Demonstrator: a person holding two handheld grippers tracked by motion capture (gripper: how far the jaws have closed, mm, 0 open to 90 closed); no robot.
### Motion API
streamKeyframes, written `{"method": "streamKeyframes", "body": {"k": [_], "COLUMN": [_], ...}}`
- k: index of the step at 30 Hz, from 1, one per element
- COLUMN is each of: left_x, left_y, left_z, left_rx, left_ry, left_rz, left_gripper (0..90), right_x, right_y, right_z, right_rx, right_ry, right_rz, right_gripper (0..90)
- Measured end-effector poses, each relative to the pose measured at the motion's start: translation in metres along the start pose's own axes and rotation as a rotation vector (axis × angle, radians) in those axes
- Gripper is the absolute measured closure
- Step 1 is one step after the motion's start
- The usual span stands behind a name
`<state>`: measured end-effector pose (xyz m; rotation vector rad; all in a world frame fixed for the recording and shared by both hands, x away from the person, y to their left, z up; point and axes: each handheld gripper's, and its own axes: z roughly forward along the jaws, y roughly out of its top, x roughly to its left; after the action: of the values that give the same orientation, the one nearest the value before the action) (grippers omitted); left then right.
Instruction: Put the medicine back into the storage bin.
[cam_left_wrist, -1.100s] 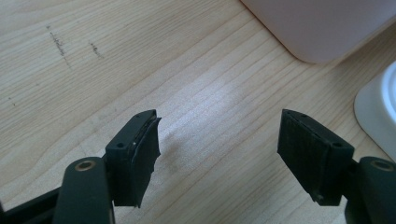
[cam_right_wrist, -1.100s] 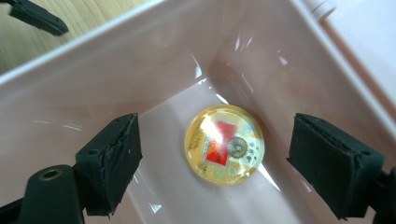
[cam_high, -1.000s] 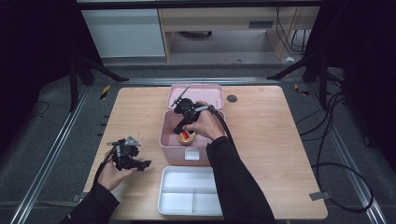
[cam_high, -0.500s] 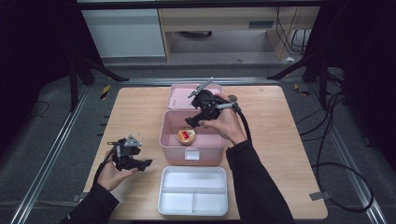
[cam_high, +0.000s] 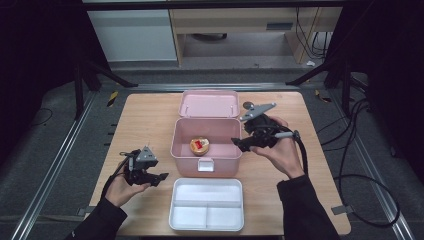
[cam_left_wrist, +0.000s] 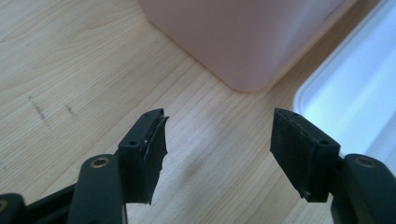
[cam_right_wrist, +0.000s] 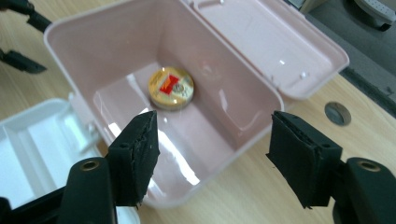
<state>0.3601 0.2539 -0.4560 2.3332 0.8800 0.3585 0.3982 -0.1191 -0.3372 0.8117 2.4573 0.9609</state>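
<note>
Lying at the bottom centre of the high view, a white tray (cam_high: 207, 204) with divided compartments sits on the wooden table (cam_high: 145, 120), its far edge just beside the front wall of a pink box (cam_high: 205, 145). At the lower left of that view the left gripper (cam_high: 159, 177) hovers over bare wood, near the tray's left end; the left gripper view shows its jaws apart with nothing between them, having just been closing a little, the box's corner ahead and the tray at the right edge. In the middle of the frame the box stands with its lid (cam_high: 209, 103) thrown back flat toward the far side. A round gold tin (cam_high: 199, 146) with a red label rests on the box's floor. To the right of centre the right gripper (cam_high: 239, 144) hangs beside the box's right wall; its jaws, also just closing somewhat, stand apart and empty in the right gripper view, framing the tin (cam_right_wrist: 171, 88) below.
</note>
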Motion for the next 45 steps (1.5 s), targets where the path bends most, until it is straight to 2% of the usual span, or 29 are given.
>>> {"method": "streamKeyframes", "body": {"k": [2,3,4,6,7,8,9,11,15,17,18,23,24,25,26,28,29,31,37,41,43,44,45], "left_x": [-0.004,-0.004,-0.006,-0.008,-0.008,-0.009,-0.009,-0.011,-0.016,-0.018,-0.022,-0.031,-0.035,-0.035,-0.037,-0.041,-0.041,-0.045,-0.052,-0.06,-0.063,-0.065,-0.067], "left_y": [0.002,0.002,0.003,0.003,0.003,0.004,0.004,0.005,0.006,0.007,0.008,0.01,0.01,0.01,0.011,0.011,0.011,0.012,0.013,0.014,0.015,0.015,0.015], "left_z": [0.0,0.0,0.0,-0.001,-0.001,-0.001,-0.001,-0.002,-0.002,-0.002,-0.002,-0.001,0.0,0.0,0.0,0.001,0.001,0.0,-0.001,0.001,0.002,0.003,0.004], "left_rx": [0.004,0.004,0.001,-0.002,-0.002,-0.001,-0.001,-0.002,0.008,0.009,0.018,0.016,0.025,0.025,0.032,0.042,0.042,0.045,0.057,0.084,0.1,0.106,0.112], "left_ry": [-0.024,-0.024,-0.048,-0.054,-0.054,-0.053,-0.053,-0.064,-0.078,-0.081,-0.089,-0.117,-0.126,-0.126,-0.133,-0.146,-0.146,-0.168,-0.206,-0.229,-0.239,-0.245,-0.252], "left_rz": [0.013,0.013,0.018,0.029,0.029,0.044,0.044,0.052,0.082,0.09,0.105,0.144,0.174,0.174,0.184,0.211,0.211,0.228,0.256,0.288,0.303,0.309,0.32], "left_gripper": [36.8,37.0,37.3,37.7,38.1,38.7,39.6,41.7,41.9,41.5,41.6,43.0,43.1,43.1,43.1,43.3,43.9,45.4,50.9,54.1,57.1,57.1,59.8], "right_x": [0.001,0.001,0.003,0.006,0.006,0.009,0.009,0.014,0.02,0.022,0.025,0.034,0.038,0.04,0.04,0.048,0.048,0.057,0.07,0.075,0.08,0.08,0.084], "right_y": [-0.013,-0.013,-0.026,-0.039,-0.039,-0.052,-0.052,-0.067,-0.083,-0.086,-0.091,-0.1,-0.103,-0.104,-0.104,-0.106,-0.106,-0.107,-0.109,-0.11,-0.111,-0.111,-0.112], "right_z": [-0.003,-0.003,-0.004,-0.004,-0.004,-0.003,-0.003,-0.001,0.002,0.004,0.007,0.015,0.019,0.021,0.021,0.029,0.029,0.036,0.044,0.048,0.052,0.052,0.055], "right_rx": [0.0,0.0,0.006,0.013,0.013,0.016,0.016,0.013,0.015,0.016,0.025,0.041,0.048,0.055,0.055,0.076,0.076,0.104,0.137,0.149,0.172,0.172,0.197], "right_ry": [0.003,0.003,-0.004,-0.007,-0.007,-0.002,-0.002,0.012,0.035,0.035,0.051,0.088,0.102,0.113,0.113,0.146,0.146,0.186,0.249,0.276,0.306,0.306,0.321], "right_rz": [-0.001,-0.001,-0.009,-0.012,-0.012,-0.01,-0.01,-0.018,-0.008,-0.013,-0.024,-0.056,-0.065,-0.062,-0.062,-0.077,-0.077,-0.099,-0.143,-0.159,-0.178,-0.178,-0.194], "right_gripper": [33.9,33.9,34.1,34.8,34.8,35.4,35.4,35.5,35.8,36.0,36.4,38.2,40.3,41.6,41.6,44.1,44.1,46.7,51.5,55.1,59.2,59.2,62.1]}}
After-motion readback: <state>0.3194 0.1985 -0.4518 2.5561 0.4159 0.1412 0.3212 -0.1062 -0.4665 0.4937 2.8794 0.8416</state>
